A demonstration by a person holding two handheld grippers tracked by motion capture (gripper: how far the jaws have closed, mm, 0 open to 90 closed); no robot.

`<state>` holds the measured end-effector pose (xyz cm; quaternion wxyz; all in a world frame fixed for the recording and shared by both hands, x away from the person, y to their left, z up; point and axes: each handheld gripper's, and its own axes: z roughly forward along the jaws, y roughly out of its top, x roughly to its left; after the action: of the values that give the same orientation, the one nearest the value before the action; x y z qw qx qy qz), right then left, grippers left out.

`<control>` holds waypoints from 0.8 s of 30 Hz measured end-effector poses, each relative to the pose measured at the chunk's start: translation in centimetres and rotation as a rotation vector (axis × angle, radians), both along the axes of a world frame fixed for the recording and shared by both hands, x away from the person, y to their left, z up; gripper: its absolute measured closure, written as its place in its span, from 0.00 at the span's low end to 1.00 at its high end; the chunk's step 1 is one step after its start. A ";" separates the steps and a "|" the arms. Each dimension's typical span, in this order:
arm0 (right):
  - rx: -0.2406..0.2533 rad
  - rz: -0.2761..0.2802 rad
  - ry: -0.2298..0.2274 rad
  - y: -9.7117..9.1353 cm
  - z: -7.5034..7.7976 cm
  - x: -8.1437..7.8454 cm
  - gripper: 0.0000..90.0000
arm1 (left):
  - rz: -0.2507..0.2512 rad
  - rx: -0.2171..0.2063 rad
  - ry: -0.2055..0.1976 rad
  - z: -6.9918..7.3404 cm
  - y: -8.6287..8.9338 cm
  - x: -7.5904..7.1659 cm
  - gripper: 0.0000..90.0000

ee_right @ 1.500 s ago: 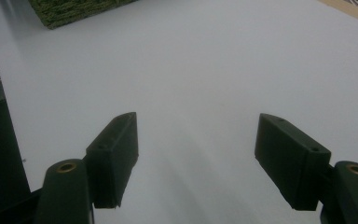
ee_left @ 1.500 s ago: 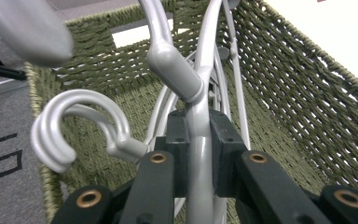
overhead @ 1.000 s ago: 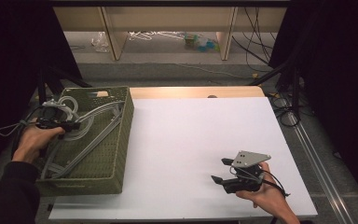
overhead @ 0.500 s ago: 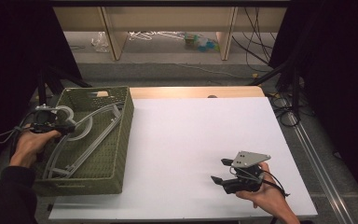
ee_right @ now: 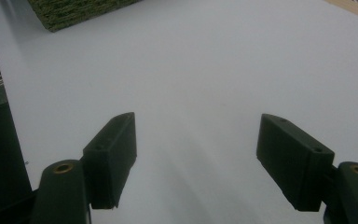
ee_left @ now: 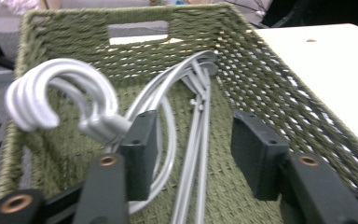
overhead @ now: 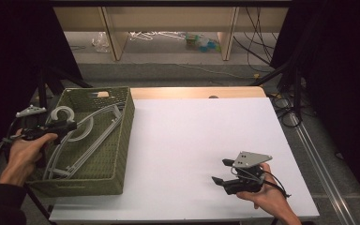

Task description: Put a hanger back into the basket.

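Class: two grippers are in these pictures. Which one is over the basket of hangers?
The left gripper, over the green basket beside the grey hangers; the right gripper rests over bare white table.

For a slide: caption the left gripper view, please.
Left gripper, jaws just opened, over grey hangers lying in a green woven basket.

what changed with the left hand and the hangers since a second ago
The left tongs have just been opening, letting go of the grey hangers, and the hand drew back toward the basket's left edge. The hangers lie in the basket. The right tongs stayed open over the white table.
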<state>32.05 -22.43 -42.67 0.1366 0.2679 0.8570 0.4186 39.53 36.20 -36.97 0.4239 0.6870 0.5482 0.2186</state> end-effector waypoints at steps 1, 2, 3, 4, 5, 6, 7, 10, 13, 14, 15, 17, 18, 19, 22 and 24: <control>-0.001 -0.001 -0.002 0.0 0.0 0.0 0.33 | -0.004 -0.003 -0.012 0.1 -0.2 -0.2 0.53; 0.000 -0.002 0.001 0.0 0.0 0.0 0.32 | -0.010 -0.008 -0.024 0.1 -0.5 -0.4 0.51; 0.001 -0.003 0.001 0.0 0.0 0.0 0.32 | -0.018 -0.015 -0.036 0.2 -0.7 -0.6 0.49; 0.001 -0.003 0.001 0.0 0.0 0.0 0.32 | -0.022 -0.021 -0.046 0.3 -1.0 -0.8 0.47; 0.001 -0.003 0.000 0.0 0.0 0.0 0.32 | -0.027 -0.027 -0.055 0.4 -1.3 -1.0 0.45; 0.000 -0.002 -0.001 0.0 0.0 0.0 0.32 | -0.032 -0.045 -0.059 0.4 -1.6 -1.2 0.42; 0.002 -0.002 0.000 0.0 0.0 0.0 0.32 | -0.042 -0.057 -0.071 0.5 -1.8 -1.5 0.41; 0.005 -0.002 0.003 0.0 0.0 0.0 0.32 | -0.061 -0.046 -0.091 0.7 -2.7 -2.1 0.39; 0.005 -0.002 0.003 0.0 0.0 0.0 0.32 | -0.071 -0.054 -0.104 0.9 -3.4 -2.5 0.36; 0.006 -0.003 0.003 0.0 0.0 0.0 0.32 | -0.074 -0.051 -0.102 1.0 -3.4 -2.6 0.36; 0.007 -0.003 0.005 0.0 0.0 0.0 0.32 | -0.072 -0.053 -0.104 1.0 -3.6 -2.7 0.35; 0.007 -0.003 0.005 0.0 0.0 0.0 0.32 | -0.076 -0.053 -0.107 1.0 -3.9 -2.9 0.33; 0.010 -0.003 0.006 0.0 0.0 0.0 0.32 | -0.081 -0.056 -0.109 1.1 -4.0 -3.1 0.32; 0.009 -0.002 0.008 0.0 0.0 0.0 0.32 | -0.087 -0.066 -0.119 1.2 -4.2 -3.3 0.32; 0.013 -0.004 0.005 0.0 0.0 0.0 0.32 | -0.117 -0.072 -0.146 1.5 -5.3 -4.3 0.31; 0.017 -0.007 0.007 0.0 0.0 0.0 0.32 | -0.129 -0.062 -0.159 1.5 -5.7 -4.5 0.31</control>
<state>32.03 -22.40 -42.70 0.1328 0.2734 0.8529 0.4244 35.00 30.49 -35.48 0.5002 0.6880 0.4740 0.2277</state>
